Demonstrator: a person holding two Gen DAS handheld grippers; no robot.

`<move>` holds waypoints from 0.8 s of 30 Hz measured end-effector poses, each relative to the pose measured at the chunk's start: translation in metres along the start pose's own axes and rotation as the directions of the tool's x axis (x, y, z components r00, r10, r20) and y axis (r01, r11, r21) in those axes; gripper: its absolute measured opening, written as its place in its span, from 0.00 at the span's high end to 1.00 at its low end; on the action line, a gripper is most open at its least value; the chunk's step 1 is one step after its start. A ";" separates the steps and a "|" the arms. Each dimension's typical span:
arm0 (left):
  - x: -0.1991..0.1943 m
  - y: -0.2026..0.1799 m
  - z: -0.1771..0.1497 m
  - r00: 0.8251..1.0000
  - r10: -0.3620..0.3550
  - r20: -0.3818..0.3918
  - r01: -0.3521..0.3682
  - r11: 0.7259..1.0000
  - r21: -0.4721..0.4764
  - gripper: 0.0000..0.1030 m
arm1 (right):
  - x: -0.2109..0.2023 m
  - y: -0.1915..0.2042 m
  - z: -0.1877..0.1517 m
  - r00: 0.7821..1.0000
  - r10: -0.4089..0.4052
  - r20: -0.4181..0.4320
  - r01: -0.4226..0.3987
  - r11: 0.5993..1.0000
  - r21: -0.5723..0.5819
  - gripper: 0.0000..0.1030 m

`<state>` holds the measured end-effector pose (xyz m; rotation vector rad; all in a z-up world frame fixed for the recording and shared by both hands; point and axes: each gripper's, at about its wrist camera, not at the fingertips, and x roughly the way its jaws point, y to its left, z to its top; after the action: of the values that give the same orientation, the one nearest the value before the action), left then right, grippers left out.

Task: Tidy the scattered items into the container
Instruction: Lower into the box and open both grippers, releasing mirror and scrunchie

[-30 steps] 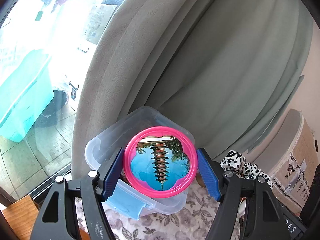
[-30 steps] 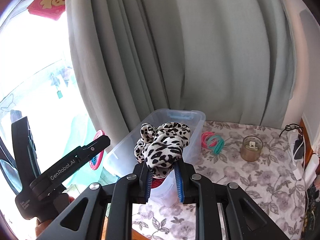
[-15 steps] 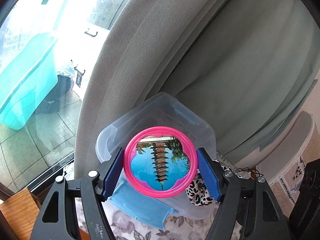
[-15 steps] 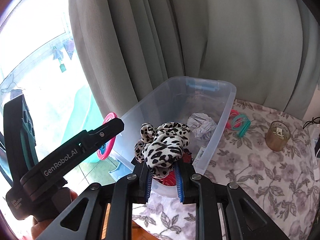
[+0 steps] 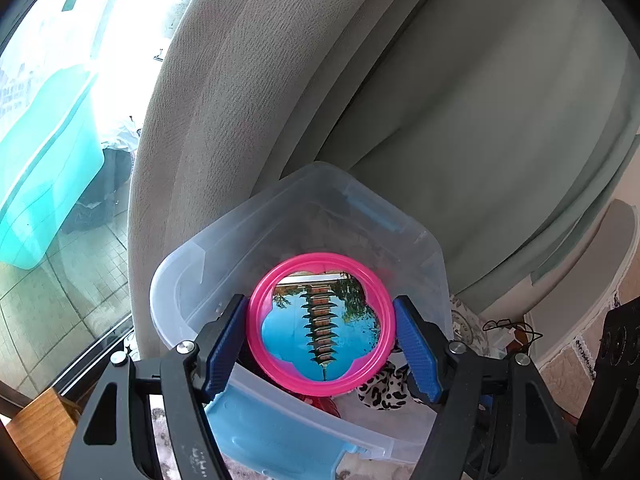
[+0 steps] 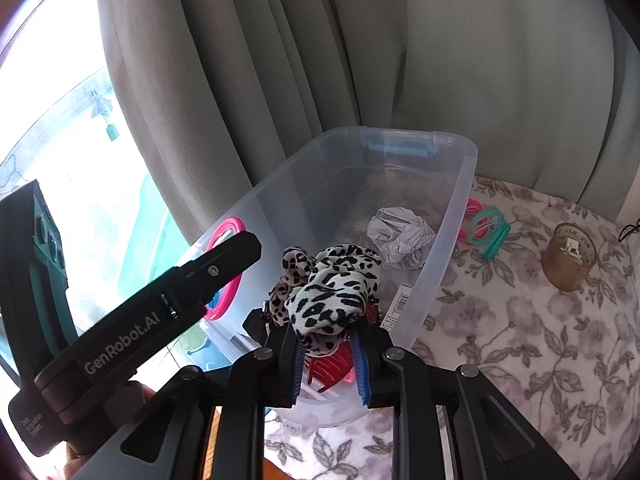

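Observation:
My left gripper (image 5: 320, 340) is shut on a round pink-rimmed mirror (image 5: 321, 325) and holds it over the near left corner of the clear plastic bin (image 5: 224, 256). My right gripper (image 6: 328, 344) is shut on a leopard-print scrunchie (image 6: 332, 284) above the near end of the bin (image 6: 452, 216). Inside the bin lie a crumpled paper ball (image 6: 400, 236) and a red hair claw (image 6: 332, 360). The left gripper and mirror rim (image 6: 224, 232) show at the bin's left wall in the right wrist view.
Pink and teal hair rings (image 6: 486, 232) and a roll of brown tape (image 6: 570, 256) lie on the floral tablecloth (image 6: 520, 340) right of the bin. Grey curtains (image 6: 440, 60) hang close behind. A window (image 5: 60, 120) is at the left.
Both grippers have moved forward and down over the bin with their items. The bin's inside now shows more fully, and the scrunchie hangs lower above it.

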<state>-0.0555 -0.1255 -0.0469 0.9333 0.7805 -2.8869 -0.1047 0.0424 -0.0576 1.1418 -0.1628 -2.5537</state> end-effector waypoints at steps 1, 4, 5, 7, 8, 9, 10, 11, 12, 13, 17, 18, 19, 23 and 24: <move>0.001 -0.001 0.000 1.000 0.006 0.001 -0.006 1.000 0.006 0.28 | 0.001 -0.002 0.000 1.000 0.001 -0.002 -0.001 1.000 0.003 0.76; 0.004 -0.004 -0.001 1.000 0.027 0.008 -0.028 0.999 0.025 0.28 | 0.002 -0.006 -0.001 1.000 0.009 0.001 -0.009 1.000 0.004 0.77; 0.004 -0.005 -0.001 0.999 0.031 0.009 -0.031 0.999 0.029 0.28 | 0.002 -0.007 0.000 1.000 0.011 0.002 -0.011 1.000 0.003 0.77; 0.005 -0.005 -0.001 0.999 0.036 0.009 -0.036 0.999 0.032 0.28 | 0.002 -0.007 0.000 1.000 0.010 0.004 -0.010 1.000 -0.002 0.76; 0.005 -0.006 -0.001 0.999 0.036 0.009 -0.037 0.999 0.033 0.28 | 0.003 -0.007 0.000 1.000 0.011 0.004 -0.011 1.000 -0.006 0.75; 0.005 -0.006 -0.001 0.999 0.037 0.008 -0.038 0.999 0.034 0.28 | 0.003 -0.006 0.000 1.000 0.014 0.003 -0.014 1.000 -0.011 0.74; 0.005 -0.006 -0.001 0.999 0.038 0.007 -0.039 0.999 0.035 0.28 | 0.004 -0.005 0.000 1.000 0.016 0.002 -0.016 1.000 -0.016 0.73; 0.005 -0.006 -0.001 0.999 0.037 0.007 -0.038 0.999 0.033 0.28 | 0.004 -0.004 0.000 1.000 0.018 0.002 -0.018 1.000 -0.022 0.71; 0.005 -0.006 -0.001 0.999 0.036 0.007 -0.037 0.999 0.032 0.28 | 0.004 -0.003 0.000 1.000 0.020 0.001 -0.020 0.999 -0.027 0.69; 0.005 -0.006 -0.001 0.999 0.036 0.006 -0.036 0.999 0.033 0.28 | 0.005 -0.003 -0.001 1.000 0.023 0.000 -0.023 0.999 -0.032 0.67; 0.005 -0.006 0.000 1.000 0.028 -0.001 -0.028 0.999 0.029 0.28 | 0.006 0.001 -0.001 1.000 0.030 -0.003 -0.030 0.998 -0.052 0.59; 0.004 -0.006 0.000 1.000 0.027 -0.003 -0.027 0.999 0.027 0.28 | 0.007 0.001 -0.001 1.000 0.030 -0.003 -0.031 0.998 -0.052 0.58; 0.004 -0.006 0.000 1.000 0.025 -0.005 -0.025 0.999 0.024 0.28 | 0.007 0.000 -0.001 0.999 0.032 -0.004 -0.032 0.998 -0.050 0.58; 0.005 -0.007 0.002 0.999 0.028 -0.016 -0.028 0.999 0.022 0.28 | 0.009 -0.001 0.000 0.999 0.039 -0.007 -0.039 0.998 -0.044 0.58; 0.005 -0.007 0.002 0.999 0.029 -0.017 -0.028 0.999 0.023 0.28 | 0.009 -0.001 0.000 0.999 0.040 -0.007 -0.040 0.998 -0.044 0.58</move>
<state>-0.0617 -0.1198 -0.0455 0.9655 0.7304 -2.8730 -0.1102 0.0402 -0.0641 1.1191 -0.1266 -2.5057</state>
